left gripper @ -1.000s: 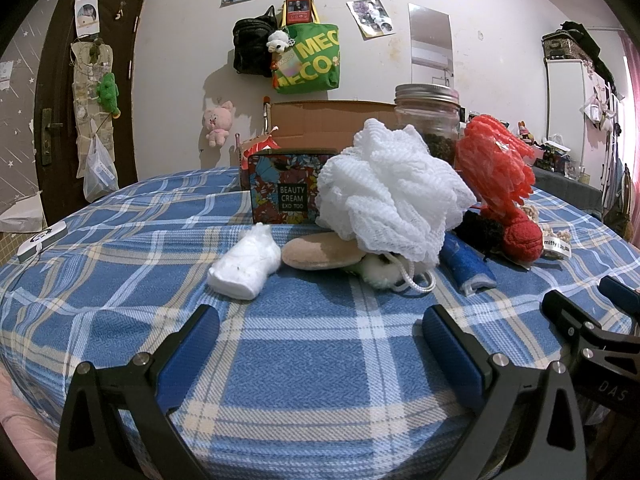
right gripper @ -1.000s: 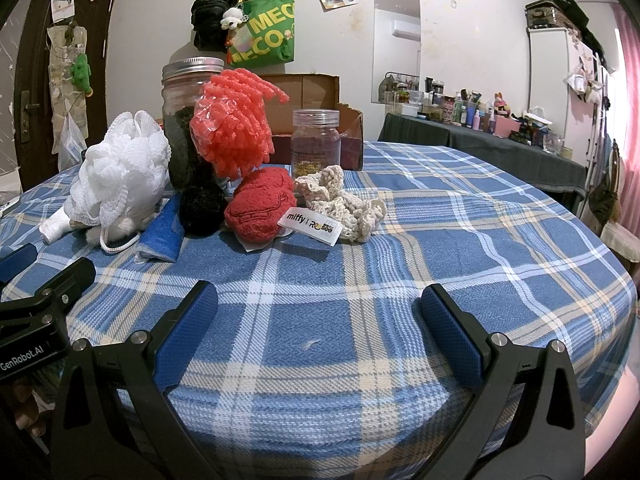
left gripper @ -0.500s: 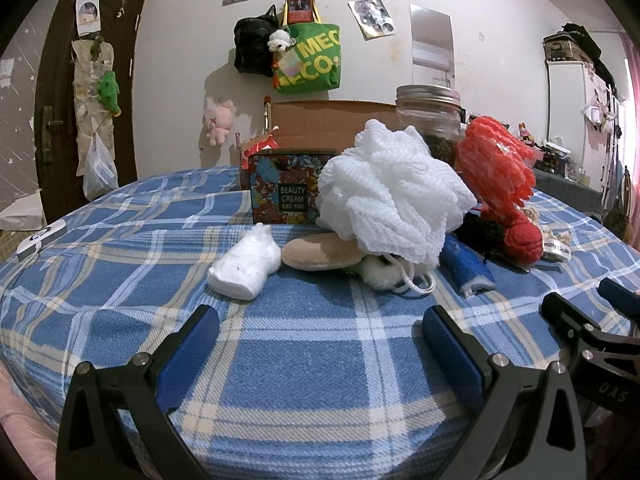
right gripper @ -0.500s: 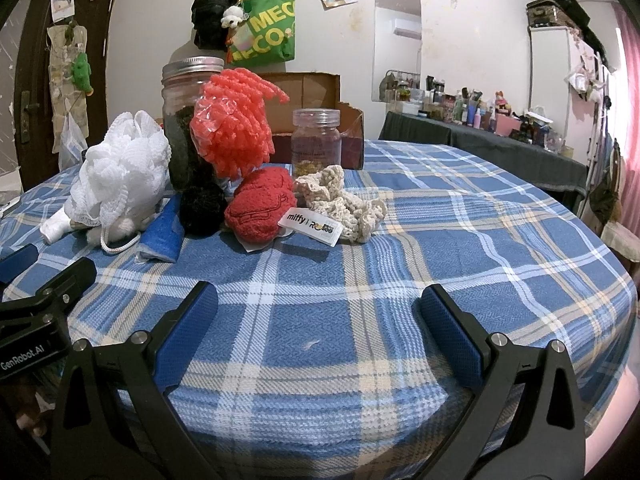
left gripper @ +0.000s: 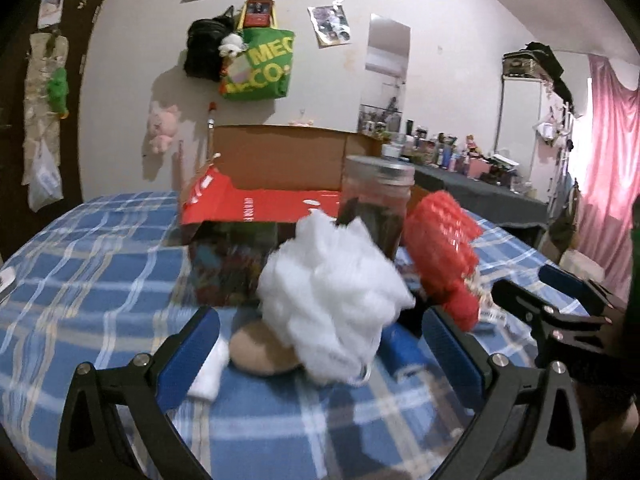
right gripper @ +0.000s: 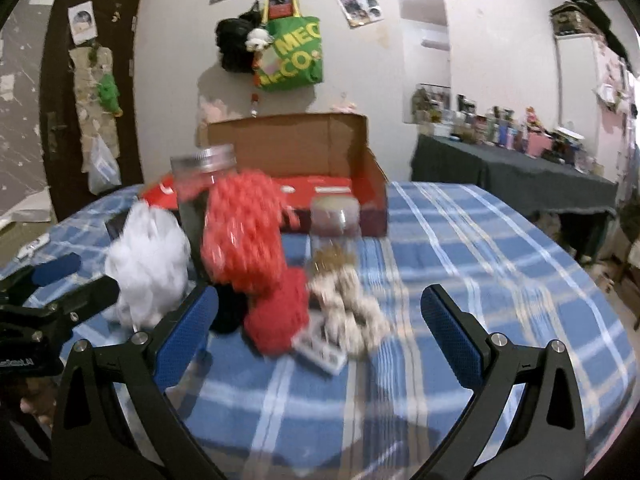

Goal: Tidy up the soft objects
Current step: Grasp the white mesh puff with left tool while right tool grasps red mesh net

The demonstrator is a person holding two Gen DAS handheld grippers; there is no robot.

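Note:
A white mesh pouf [left gripper: 332, 304] lies on the blue plaid tablecloth [left gripper: 92, 280], straight ahead of my open left gripper [left gripper: 320, 354]. Beside it sit a tan round puff [left gripper: 260, 354] and a small white cloth [left gripper: 208, 376]. To the right are a red mesh pouf [left gripper: 440, 236] and a red knitted piece [left gripper: 464, 308]. In the right wrist view, my open right gripper [right gripper: 320, 332] faces the red mesh pouf [right gripper: 244, 236], red knitted piece [right gripper: 280, 316], a black soft lump [right gripper: 230, 312] and a beige crocheted piece [right gripper: 348, 308] with a tag. Neither gripper holds anything.
An open cardboard box [left gripper: 280, 196] with a red inside stands behind the pile. A tall glass jar [left gripper: 376, 208], a smaller jar [right gripper: 334, 232] and a printed carton [left gripper: 228, 268] stand among the soft things. Bare cloth lies to the right [right gripper: 500, 264]. Each gripper shows at the other view's edge.
Both grippers have risen and moved forward toward the pile, so the objects look larger and blurred. The box's red inside now shows. Nothing has been grasped.

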